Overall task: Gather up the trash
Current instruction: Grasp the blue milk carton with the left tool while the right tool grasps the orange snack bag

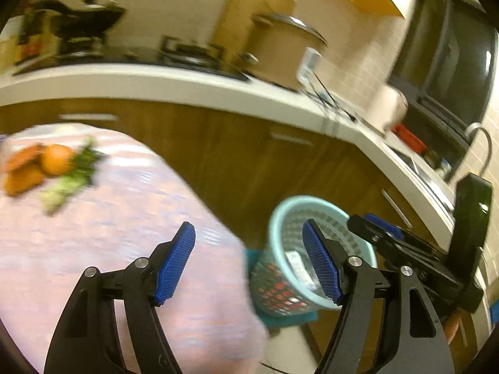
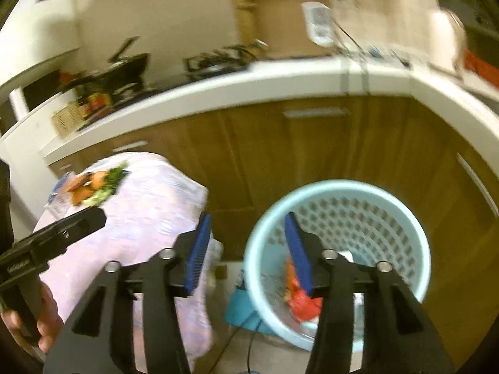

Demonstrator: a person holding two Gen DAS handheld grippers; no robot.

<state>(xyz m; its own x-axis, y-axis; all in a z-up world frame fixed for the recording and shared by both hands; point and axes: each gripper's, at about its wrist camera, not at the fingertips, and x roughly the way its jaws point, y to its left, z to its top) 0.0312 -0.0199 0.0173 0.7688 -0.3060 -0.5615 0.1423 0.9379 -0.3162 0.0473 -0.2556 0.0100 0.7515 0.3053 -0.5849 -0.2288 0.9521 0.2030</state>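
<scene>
Both hand-held grippers, left (image 1: 249, 263) and right (image 2: 248, 251), hang released and empty; we judge trash dropped into the pale-blue perforated plastic basket (image 2: 402, 227) below the right one.

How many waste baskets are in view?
1: a light blue perforated waste basket on the floor before the wooden cabinets, beside the cloth-covered table.

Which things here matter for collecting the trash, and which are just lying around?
Job: bin; red trash inside it; scraps on the table; left gripper; right gripper.
Lying about: big pot; stove; faucet.
</scene>
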